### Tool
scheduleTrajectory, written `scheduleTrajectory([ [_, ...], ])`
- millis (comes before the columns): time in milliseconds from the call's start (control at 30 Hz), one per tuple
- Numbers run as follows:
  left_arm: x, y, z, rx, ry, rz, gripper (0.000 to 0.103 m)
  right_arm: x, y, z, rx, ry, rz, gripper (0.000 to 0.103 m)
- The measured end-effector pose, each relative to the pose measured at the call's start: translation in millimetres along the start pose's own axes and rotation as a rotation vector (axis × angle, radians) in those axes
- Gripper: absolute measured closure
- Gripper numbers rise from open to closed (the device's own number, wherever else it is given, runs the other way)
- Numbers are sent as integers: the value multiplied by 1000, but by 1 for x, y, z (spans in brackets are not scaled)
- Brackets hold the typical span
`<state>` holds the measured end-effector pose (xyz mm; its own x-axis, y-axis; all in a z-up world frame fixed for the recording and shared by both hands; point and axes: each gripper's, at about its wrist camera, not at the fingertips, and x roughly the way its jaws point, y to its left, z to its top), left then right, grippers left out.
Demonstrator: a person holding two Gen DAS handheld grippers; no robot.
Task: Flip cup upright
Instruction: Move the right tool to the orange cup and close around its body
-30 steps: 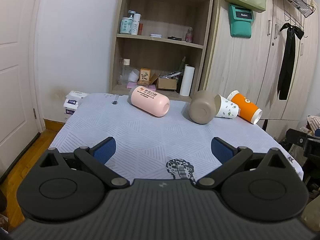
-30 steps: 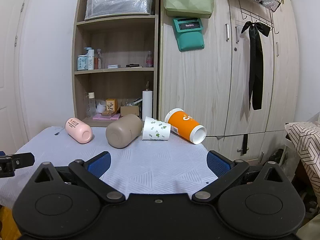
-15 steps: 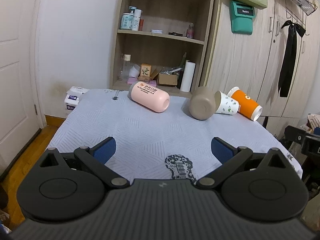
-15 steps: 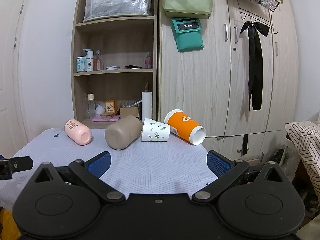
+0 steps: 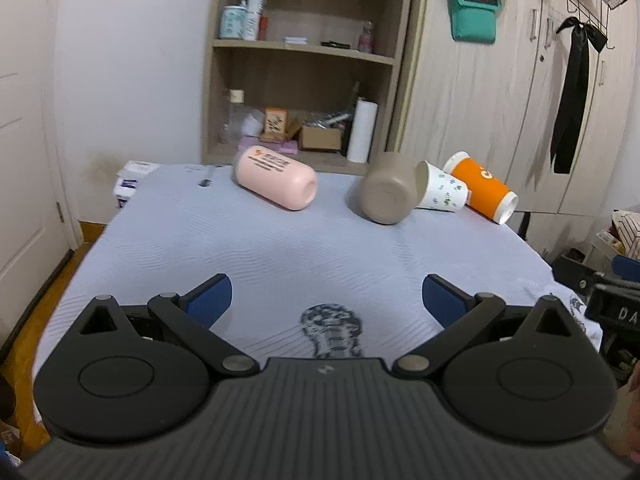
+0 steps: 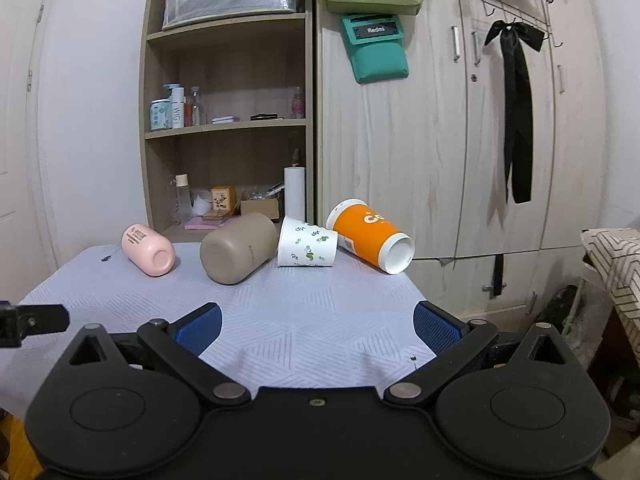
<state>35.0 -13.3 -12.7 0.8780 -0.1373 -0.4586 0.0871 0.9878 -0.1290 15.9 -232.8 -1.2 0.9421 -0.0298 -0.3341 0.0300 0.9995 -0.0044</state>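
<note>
Several cups lie on their sides in a row at the far end of the table (image 5: 280,256): a pink cup (image 5: 276,183), a taupe cup (image 5: 386,194), a white leaf-print paper cup (image 5: 442,192) and an orange paper cup (image 5: 482,188). The right wrist view shows the same row: pink cup (image 6: 148,250), taupe cup (image 6: 236,252), white cup (image 6: 306,248), orange cup (image 6: 370,242). My left gripper (image 5: 326,300) is open and empty over the near table. My right gripper (image 6: 316,324) is open and empty, well short of the cups.
The table wears a pale blue patterned cloth (image 6: 304,320) with a guitar print (image 5: 332,330). A wooden shelf unit (image 6: 228,120) and wardrobe doors (image 6: 460,140) stand right behind the table. The other gripper's tip (image 6: 32,322) shows at the left edge.
The left view has tilted down and drawn a little nearer the table. The right gripper has edged slightly toward the cups. Both grippers stay open.
</note>
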Motion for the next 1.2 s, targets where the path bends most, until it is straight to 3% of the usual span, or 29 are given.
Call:
scheduleTrajectory([
  [167, 25, -28, 20, 63, 39, -48, 0, 15, -17, 6, -66, -12, 44, 0],
  [300, 40, -53, 41, 71, 7, -120, 0, 22, -51, 13, -69, -23, 184, 0],
  [400, 53, -73, 55, 88, -2, -154, 0, 31, -75, 18, -68, -19, 182, 0],
  [667, 121, -128, 84, 115, 80, -221, 0, 84, -111, 33, -121, 1, 175, 0],
  [900, 178, -165, 95, 48, 147, -282, 0, 166, -137, 36, -137, 81, 214, 0],
  [1200, 230, -183, 105, -110, 264, -295, 2, 232, -137, 41, -300, 101, 286, 0],
])
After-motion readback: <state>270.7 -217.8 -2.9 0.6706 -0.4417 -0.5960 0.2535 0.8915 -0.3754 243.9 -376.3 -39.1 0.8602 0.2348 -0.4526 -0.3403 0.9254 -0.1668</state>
